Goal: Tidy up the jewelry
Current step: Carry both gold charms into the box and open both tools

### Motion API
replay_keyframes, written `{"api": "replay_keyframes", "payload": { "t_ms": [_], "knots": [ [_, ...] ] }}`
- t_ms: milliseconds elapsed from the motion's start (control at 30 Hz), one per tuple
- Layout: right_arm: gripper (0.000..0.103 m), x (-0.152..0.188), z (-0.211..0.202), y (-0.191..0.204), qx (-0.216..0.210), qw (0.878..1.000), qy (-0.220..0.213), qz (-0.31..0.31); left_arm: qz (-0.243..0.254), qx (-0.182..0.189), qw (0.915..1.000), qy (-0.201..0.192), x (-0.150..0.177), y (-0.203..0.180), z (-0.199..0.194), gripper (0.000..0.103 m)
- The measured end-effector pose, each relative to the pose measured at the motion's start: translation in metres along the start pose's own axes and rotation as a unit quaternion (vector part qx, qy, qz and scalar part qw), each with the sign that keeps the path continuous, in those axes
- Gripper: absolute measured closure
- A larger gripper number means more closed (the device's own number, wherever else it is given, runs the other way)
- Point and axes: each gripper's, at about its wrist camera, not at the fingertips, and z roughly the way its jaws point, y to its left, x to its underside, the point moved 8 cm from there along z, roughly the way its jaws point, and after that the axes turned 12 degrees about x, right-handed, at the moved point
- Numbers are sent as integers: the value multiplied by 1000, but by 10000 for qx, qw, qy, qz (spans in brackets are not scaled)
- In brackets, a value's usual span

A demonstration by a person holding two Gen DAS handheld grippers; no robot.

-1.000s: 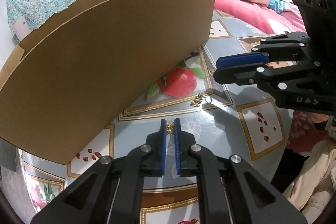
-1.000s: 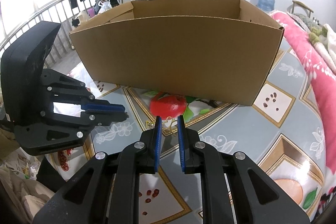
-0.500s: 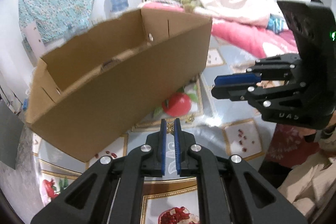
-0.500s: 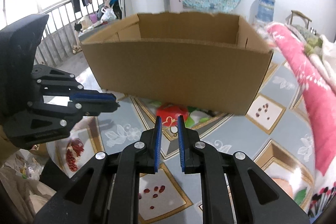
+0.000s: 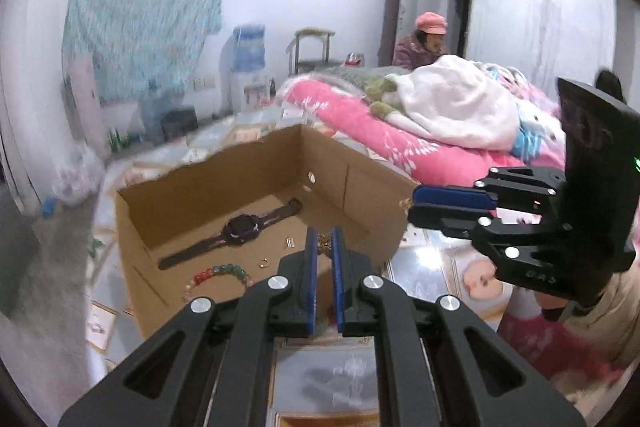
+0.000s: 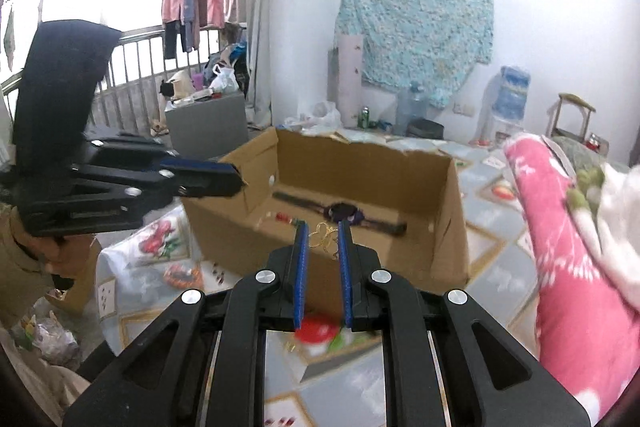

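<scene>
Flanking cardboard box (image 5: 224, 187): pink quilt (image 5: 384, 139) right, patterned tablecloth (image 6: 492, 267) beneath.

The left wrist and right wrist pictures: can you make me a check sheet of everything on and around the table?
Surface: glossy tablecloth with fruit pictures.
Job's things: open brown cardboard box holding a black wristwatch, a green and red bead bracelet, a small gold ring.
Tongs: left tongs shut on a small gold butterfly-like piece; right tongs shut on a gold chain piece, both raised at the box's near wall.
Clutter: something red and beaded on the cloth, too blurred to name.
Cables: nothing seen.
Surroundings: pink quilt, blue floral cloth on the wall, hanging clothes, a seated person in a pink cap.
</scene>
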Motion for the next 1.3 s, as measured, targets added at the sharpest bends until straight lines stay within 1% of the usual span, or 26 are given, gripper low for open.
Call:
{"api": "replay_keyframes", "payload": {
  "t_ms": [100, 167, 200, 300, 333, 433, 533, 567, 600, 633, 667, 700, 767, 833, 1067, 1100, 1167, 1233, 1300],
  "knots": [
    [90, -5, 31, -15, -111, 9996, 265, -3, -327, 8, 9992, 228, -8, 20, 30, 97],
    [90, -5, 57, -25, -76, 9986, 510, -110, -584, 74, 9975, 392, -13, 33, 49, 97],
    [90, -5, 67, -28, -84, 9980, 604, -154, -753, 164, 9956, 537, -16, 41, 64, 97],
    [90, -4, 95, -36, -157, 9957, 879, -241, -959, 196, 9915, 863, -20, 53, 97, 97],
    [90, -3, 104, -39, -178, 9948, 967, -272, -1049, 215, 9900, 922, -20, 56, 104, 97],
    [90, 2, 121, -45, -224, 9927, 1125, -367, -1406, 424, 9831, 1095, -22, 63, 128, 96],
    [90, 8, 127, -51, -177, 9919, 1197, -374, -1821, 614, 9735, 1243, -21, 69, 145, 96],
    [90, 9, 129, -54, -187, 9921, 1205, -305, -1944, 683, 9704, 1263, -21, 70, 148, 96],
    [92, 9, 126, -55, -238, 9925, 1171, -249, -2043, 780, 9679, 1242, -23, 69, 149, 96],
    [92, 9, 124, -56, -293, 9928, 1140, -201, -2142, 845, 9655, 1214, -25, 68, 150, 96],
    [91, 8, 122, -57, -298, 9935, 1090, -164, -2227, 817, 9634, 1245, -25, 70, 151, 93],
    [91, 7, 119, -57, -278, 9939, 1053, -150, -2263, 788, 9623, 1289, -26, 71, 154, 87],
    [86, 4, 114, -60, -181, 9954, 941, -96, -2360, 838, 9595, 1290, -26, 72, 155, 84],
    [86, 3, 110, -65, -170, 9959, 892, 21, -2377, 870, 9590, 1276, -26, 72, 154, 84],
    [85, -7, 89, -90, -134, 9963, 646, 545, -2370, 857, 9616, 1086, -32, 74, 145, 84],
    [83, -9, 86, -94, -123, 9963, 597, 612, -2356, 847, 9623, 1066, -33, 74, 143, 84],
    [76, -12, 77, -100, -116, 9958, 507, 756, -2314, 829, 9644, 979, -36, 73, 139, 82],
    [71, -14, 69, -106, -94, 9949, 431, 906, -2279, 802, 9662, 902, -38, 72, 133, 78],
    [68, -15, 59, -111, -128, 9930, 366, 1116, -2234, 786, 9683, 792, -42, 70, 125, 73]
  ]
}}
